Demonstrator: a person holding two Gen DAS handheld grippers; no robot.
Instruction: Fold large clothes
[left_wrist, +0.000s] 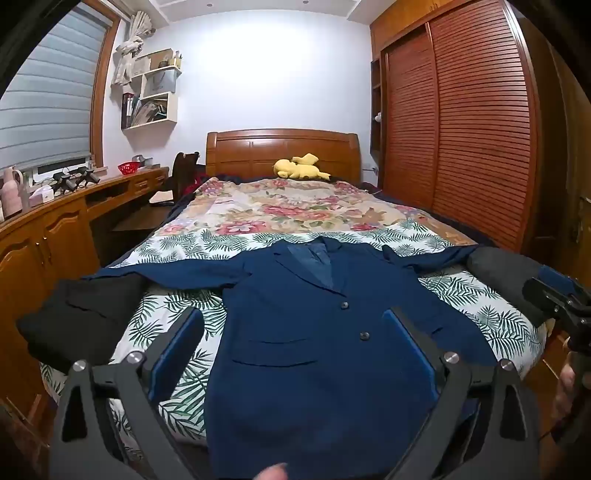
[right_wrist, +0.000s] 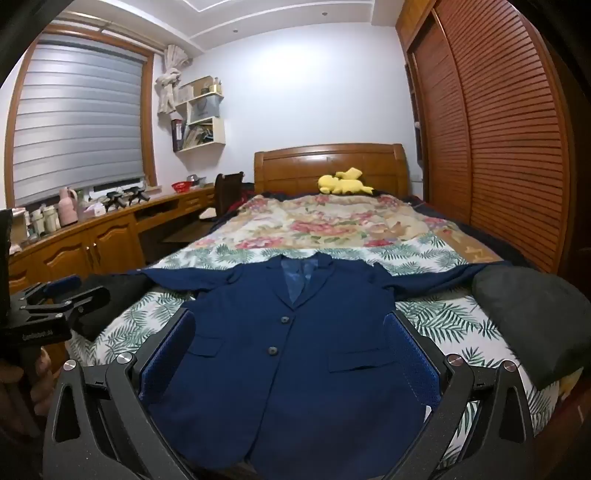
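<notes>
Blazer (left_wrist: 310, 332) flat on bed, both hand-held grippers wide apart, fingertip (left_wrist: 273, 472) only in L view.

navy jacket (right_wrist: 295, 350) flat on bed (right_wrist: 461, 317), right gripper (right_wrist: 291, 332) wide

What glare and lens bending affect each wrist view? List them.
Left wrist view: the white wall blows out above the headboard, and the wardrobe slats bow strongly. Right wrist view: milder glare, the window blind curves, and dark vignette fills the corners.

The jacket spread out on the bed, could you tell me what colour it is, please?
The jacket is dark navy blue with a lighter blue lining at the collar; the right wrist view shows it best.
</notes>
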